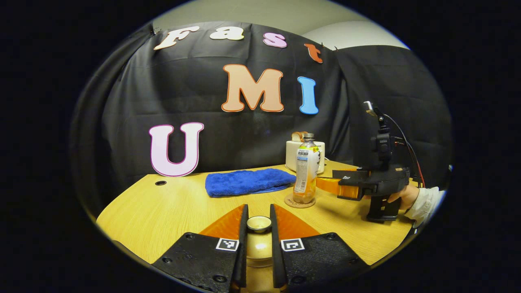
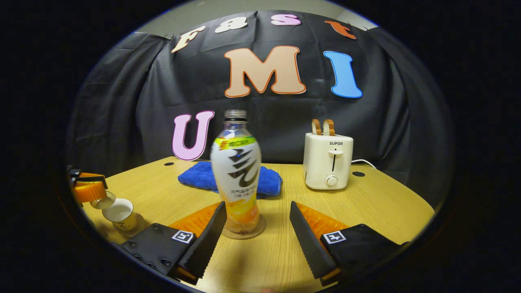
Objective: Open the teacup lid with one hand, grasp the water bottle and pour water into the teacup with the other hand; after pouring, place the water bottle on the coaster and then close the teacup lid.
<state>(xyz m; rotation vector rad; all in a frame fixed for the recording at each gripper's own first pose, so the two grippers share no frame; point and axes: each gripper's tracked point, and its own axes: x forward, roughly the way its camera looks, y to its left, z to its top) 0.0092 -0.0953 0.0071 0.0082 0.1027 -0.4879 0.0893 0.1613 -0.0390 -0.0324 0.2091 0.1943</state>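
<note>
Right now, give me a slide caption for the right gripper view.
Open tongs flank the water bottle standing on its coaster; teacup uncovered at left.

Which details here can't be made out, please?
- Left gripper view: the teacup below the lid is cut off by the left hand-held gripper's fingers.
- Right gripper view: the water level in the teacup is too small to tell.
- Right gripper view: the coaster is mostly hidden under the water bottle.

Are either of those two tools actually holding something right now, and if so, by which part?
The left tool holds the teacup lid by its knob, off the teacup. The right tool is open around the water bottle on its coaster, holding nothing.
</note>
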